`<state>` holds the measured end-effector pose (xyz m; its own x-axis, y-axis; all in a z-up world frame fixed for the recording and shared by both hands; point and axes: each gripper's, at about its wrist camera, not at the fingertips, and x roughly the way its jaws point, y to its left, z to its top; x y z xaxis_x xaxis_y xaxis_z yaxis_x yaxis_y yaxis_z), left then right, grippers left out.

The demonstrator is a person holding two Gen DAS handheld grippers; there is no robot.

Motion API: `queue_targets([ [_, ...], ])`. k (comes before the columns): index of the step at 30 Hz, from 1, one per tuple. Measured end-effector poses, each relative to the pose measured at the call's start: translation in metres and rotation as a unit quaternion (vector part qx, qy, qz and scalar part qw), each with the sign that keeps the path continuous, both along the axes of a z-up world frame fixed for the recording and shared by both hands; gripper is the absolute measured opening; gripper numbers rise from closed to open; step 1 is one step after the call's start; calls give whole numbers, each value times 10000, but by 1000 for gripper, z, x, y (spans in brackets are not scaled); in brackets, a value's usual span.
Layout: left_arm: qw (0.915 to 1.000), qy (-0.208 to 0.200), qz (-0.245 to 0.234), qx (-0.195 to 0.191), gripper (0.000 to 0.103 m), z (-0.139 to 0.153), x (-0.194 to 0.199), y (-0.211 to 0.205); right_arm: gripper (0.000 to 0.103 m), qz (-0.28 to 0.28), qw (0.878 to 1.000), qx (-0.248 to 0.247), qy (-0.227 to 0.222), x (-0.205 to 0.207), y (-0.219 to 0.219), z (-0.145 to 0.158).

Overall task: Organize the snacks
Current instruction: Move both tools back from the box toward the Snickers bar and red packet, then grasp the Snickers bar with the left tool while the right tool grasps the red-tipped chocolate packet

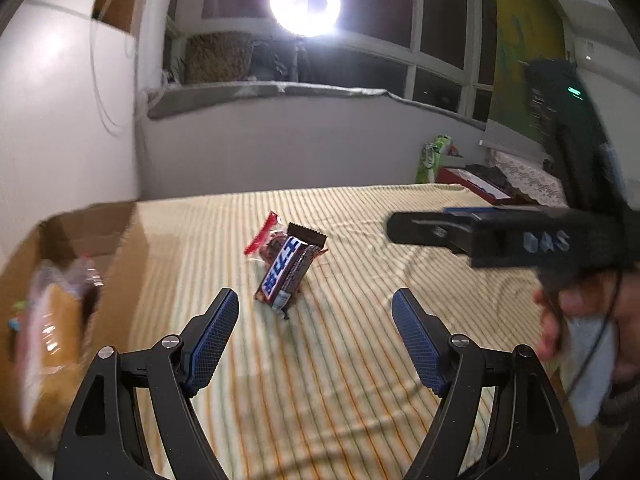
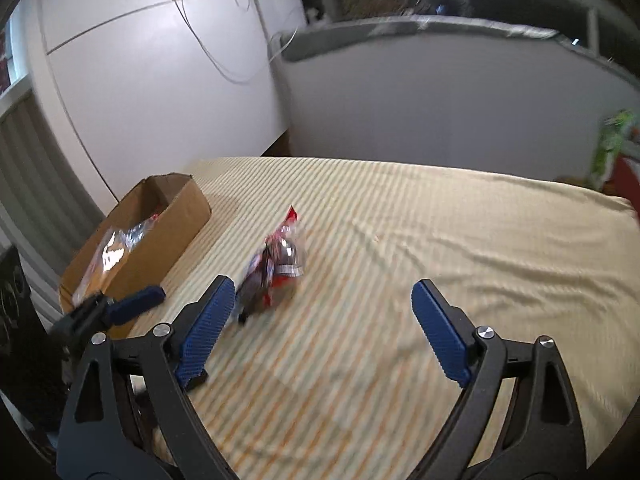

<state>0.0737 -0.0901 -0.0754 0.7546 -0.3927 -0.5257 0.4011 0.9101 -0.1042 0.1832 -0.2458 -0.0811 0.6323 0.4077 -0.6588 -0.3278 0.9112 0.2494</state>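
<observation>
While both grippers hover released over the bed [image 1: 360, 360] | step: reaching candy bar [image 1: 286, 276] | next: grasp it, carry left to box [image 2: 160, 232].

The left wrist camera sat just behind its own gripper [image 1: 316, 308], looking forward and down along the two fingers across a striped bedspread [image 1: 360, 380] toward a window and ring light [image 1: 305, 2]. The right wrist camera looked the same way past its own gripper [image 2: 322, 300], angled more toward the white wall [image 2: 160, 100]. Both views stood close above the bed and shared the chocolate bar [image 1: 286, 276] [image 2: 260, 280], the red-edged clear packet [image 1: 266, 236] [image 2: 286, 240] and the cardboard box [image 1: 120, 248] [image 2: 160, 232]; each caught the other gripper at its edge.
</observation>
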Motion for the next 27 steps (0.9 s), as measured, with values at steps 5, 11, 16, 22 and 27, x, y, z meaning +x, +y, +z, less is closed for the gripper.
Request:
queue_targets([
  [5,9997,185,105,146,80,-6,33,-2,92,615,9954,145,714,73,22,-17],
  [11,9980,619,100,88,80,-14,61,-2,92,1060,9869,85,1212,105,48,-38],
  [16,9954,946,-114,35,80,-20,73,-4,91,1338,9803,28,1454,105,64,-47],
  [22,9936,1127,-92,78,80,-23,80,-7,62,1381,9780,-86,1561,108,77,-54],
  [27,9892,1461,-77,133,72,-32,87,-10,32,1398,9786,14,1511,110,77,-56],
])
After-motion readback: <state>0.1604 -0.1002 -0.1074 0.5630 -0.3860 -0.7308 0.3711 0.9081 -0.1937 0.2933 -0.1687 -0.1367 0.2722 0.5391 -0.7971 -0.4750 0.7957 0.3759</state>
